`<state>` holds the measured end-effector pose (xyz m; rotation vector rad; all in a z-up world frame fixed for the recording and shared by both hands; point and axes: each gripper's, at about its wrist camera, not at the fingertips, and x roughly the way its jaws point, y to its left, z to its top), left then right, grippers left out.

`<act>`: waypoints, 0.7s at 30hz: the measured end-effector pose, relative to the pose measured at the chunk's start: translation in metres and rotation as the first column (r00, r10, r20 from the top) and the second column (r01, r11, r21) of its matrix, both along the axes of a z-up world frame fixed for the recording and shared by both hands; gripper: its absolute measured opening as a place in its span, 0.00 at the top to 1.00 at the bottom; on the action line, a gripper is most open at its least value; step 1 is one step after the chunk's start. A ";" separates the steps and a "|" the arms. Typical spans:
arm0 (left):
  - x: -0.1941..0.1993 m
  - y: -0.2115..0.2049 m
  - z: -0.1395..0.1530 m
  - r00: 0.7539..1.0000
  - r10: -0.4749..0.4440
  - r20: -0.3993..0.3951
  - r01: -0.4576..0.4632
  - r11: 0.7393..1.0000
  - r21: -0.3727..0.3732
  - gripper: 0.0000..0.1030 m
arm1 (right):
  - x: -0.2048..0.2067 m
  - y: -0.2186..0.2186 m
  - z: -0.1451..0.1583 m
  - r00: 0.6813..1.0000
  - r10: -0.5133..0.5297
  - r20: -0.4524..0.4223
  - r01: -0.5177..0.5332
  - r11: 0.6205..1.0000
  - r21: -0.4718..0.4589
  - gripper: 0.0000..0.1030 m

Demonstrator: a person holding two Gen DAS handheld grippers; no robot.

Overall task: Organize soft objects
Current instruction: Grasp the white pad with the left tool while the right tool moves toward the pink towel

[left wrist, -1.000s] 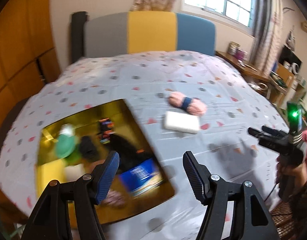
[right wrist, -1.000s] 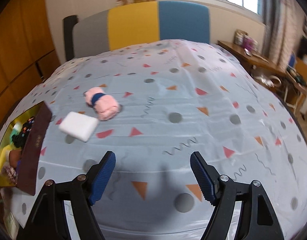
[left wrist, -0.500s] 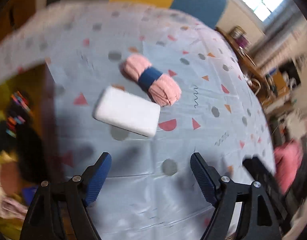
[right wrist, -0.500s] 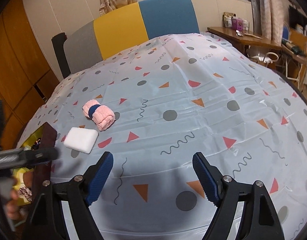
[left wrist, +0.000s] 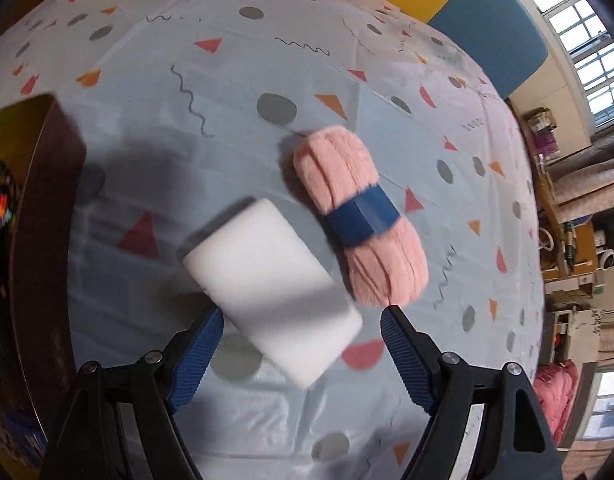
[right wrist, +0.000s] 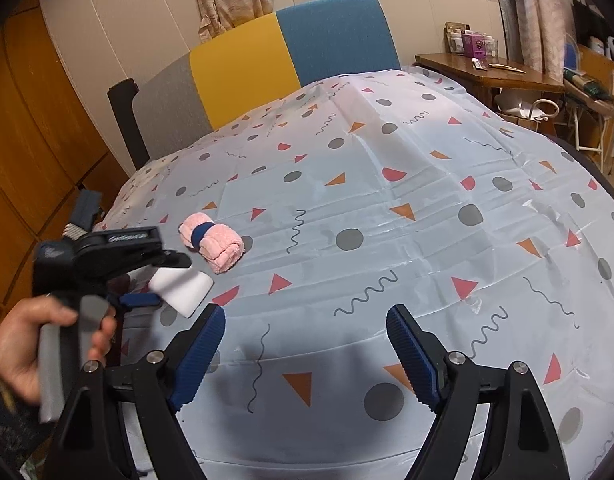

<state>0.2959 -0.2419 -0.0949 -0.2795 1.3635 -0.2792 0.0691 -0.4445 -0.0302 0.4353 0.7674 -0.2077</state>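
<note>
Here my left gripper (left wrist: 301, 326) hangs released over the white sponge (left wrist: 273, 300), beside the pink yarn (left wrist: 361, 216). Only the right view shows my hand (right wrist: 23, 344); my right gripper (right wrist: 305, 330) is empty too, jaws opening.

Matt white sponge (left wrist: 273, 294), fuzzy pink yarn (left wrist: 361, 216), glossy plastic tablecloth (left wrist: 227, 80).
</note>
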 end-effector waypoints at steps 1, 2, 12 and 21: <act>0.004 -0.002 -0.002 1.000 0.000 -0.007 0.000 1.000 0.011 0.20 | 0.000 0.001 0.001 1.000 0.003 0.001 -0.003 1.000 0.002 0.19; 0.008 -0.003 -0.003 1.000 0.006 -0.005 -0.006 1.000 0.026 0.20 | 0.000 0.000 0.001 1.000 0.005 0.001 -0.005 1.000 0.003 0.19; 0.006 -0.017 -0.007 0.990 -0.112 0.091 0.090 0.972 0.217 0.36 | -0.001 0.004 0.002 1.000 0.024 0.006 -0.024 1.000 0.003 0.19; -0.063 0.006 0.011 0.953 -0.243 0.183 0.211 0.961 0.177 0.43 | 0.005 0.007 -0.007 0.997 0.062 -0.037 -0.062 0.998 0.009 0.19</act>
